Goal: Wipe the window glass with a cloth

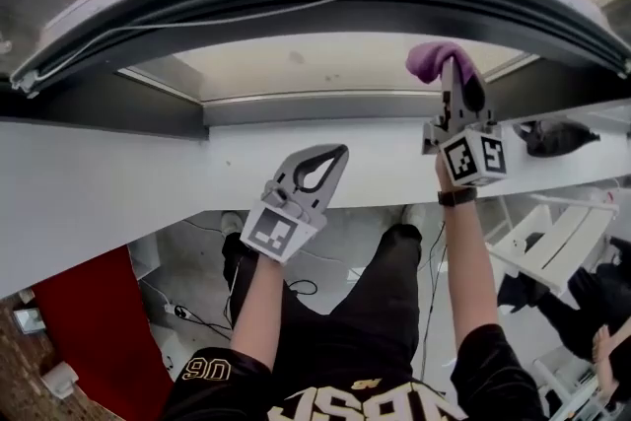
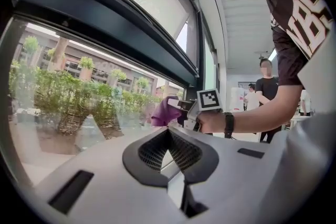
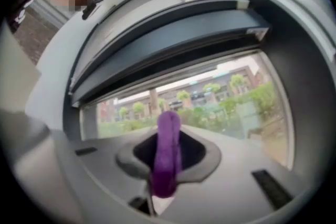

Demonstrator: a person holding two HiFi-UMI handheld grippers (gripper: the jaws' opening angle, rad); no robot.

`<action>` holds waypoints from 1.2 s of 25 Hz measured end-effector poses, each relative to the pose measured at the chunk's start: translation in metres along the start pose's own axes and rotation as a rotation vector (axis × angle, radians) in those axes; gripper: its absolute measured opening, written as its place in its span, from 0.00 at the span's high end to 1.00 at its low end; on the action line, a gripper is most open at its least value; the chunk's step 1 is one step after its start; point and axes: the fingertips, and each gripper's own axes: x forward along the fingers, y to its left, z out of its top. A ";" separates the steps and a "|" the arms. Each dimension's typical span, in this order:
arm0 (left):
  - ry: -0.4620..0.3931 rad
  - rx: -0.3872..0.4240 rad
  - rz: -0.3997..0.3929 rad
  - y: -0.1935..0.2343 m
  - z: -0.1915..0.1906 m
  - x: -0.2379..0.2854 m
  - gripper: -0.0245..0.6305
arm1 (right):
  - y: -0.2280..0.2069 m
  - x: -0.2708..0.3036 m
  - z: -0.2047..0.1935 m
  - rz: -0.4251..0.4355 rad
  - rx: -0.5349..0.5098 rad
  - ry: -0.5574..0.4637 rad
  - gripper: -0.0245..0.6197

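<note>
The cloth (image 1: pixel 439 59) is showing as soft, matt purple fabric with a slightly fuzzy surface. The left gripper (image 1: pixel 340 154) and the right gripper (image 1: pixel 455 74) are looking like smooth, matt grey plastic, and the pads (image 2: pixel 157 152) are showing a fine ribbed black texture. The glass (image 2: pixel 79 107) is looking smooth and clear, reflecting faintly. The frame (image 2: pixel 105 18) is appearing dark and matt, and the sill (image 1: pixel 108 182) white and smooth.

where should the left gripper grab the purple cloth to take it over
Probably the bunched free end of the cloth that pokes out beyond the right gripper, approached from that gripper's left. The rest of the cloth is clamped between the right jaws, so only that end is free.
</note>
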 end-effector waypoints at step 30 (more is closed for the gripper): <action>0.033 -0.041 0.281 0.111 -0.026 -0.132 0.95 | 0.274 0.110 -0.078 0.291 0.071 -0.039 0.85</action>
